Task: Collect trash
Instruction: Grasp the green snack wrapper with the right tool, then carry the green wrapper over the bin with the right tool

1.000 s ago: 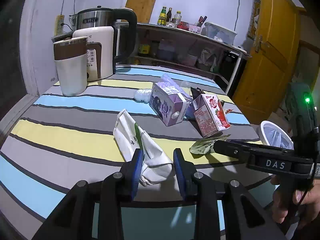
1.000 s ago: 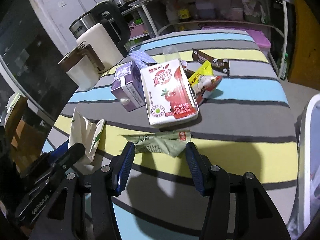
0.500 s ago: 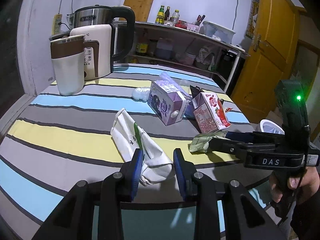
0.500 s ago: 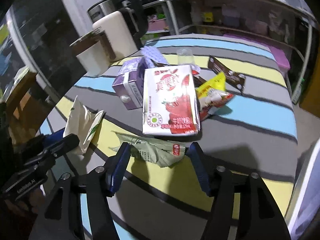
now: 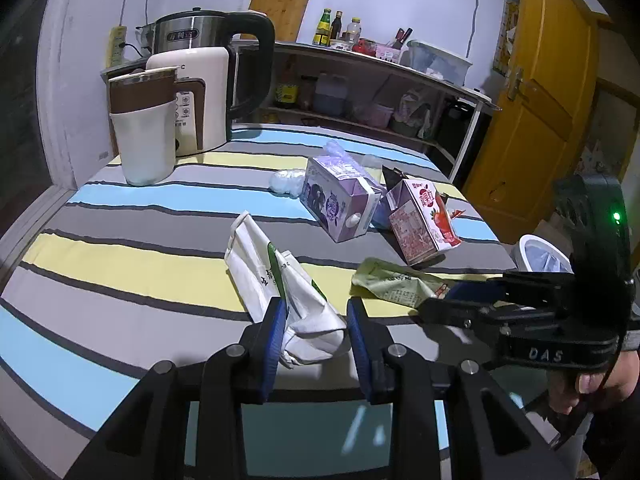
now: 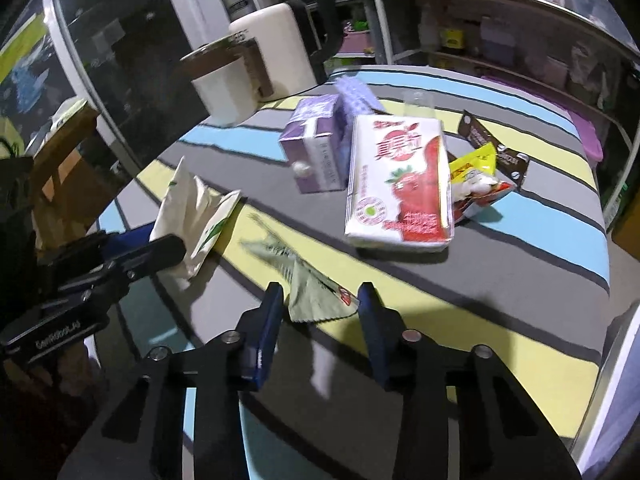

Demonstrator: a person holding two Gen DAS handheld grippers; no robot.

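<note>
My left gripper (image 5: pixel 316 320) straddles the near end of a crumpled white paper bag (image 5: pixel 280 284) on the striped table; its jaws are open around it, close to its sides. My right gripper (image 6: pixel 322 300) is open with the near edge of a green wrapper (image 6: pixel 308 284) between its fingers; the wrapper lies on the table and also shows in the left wrist view (image 5: pixel 392 284). Farther back lie a purple carton (image 5: pixel 340 204), a red strawberry milk carton (image 6: pixel 400 184), a yellow snack packet (image 6: pixel 476 176) and a brown wrapper (image 6: pixel 492 148).
A white cup (image 5: pixel 142 132) and two kettles (image 5: pixel 204 92) stand at the table's far left. A white bin with a liner (image 5: pixel 544 256) sits beside the table on the right. Shelves (image 5: pixel 380 92) and a yellow door (image 5: pixel 544 92) are behind.
The right gripper has moved forward and turned, so the green wrapper's edge now sits between its fingers. The left gripper has stayed around the white bag's end.
</note>
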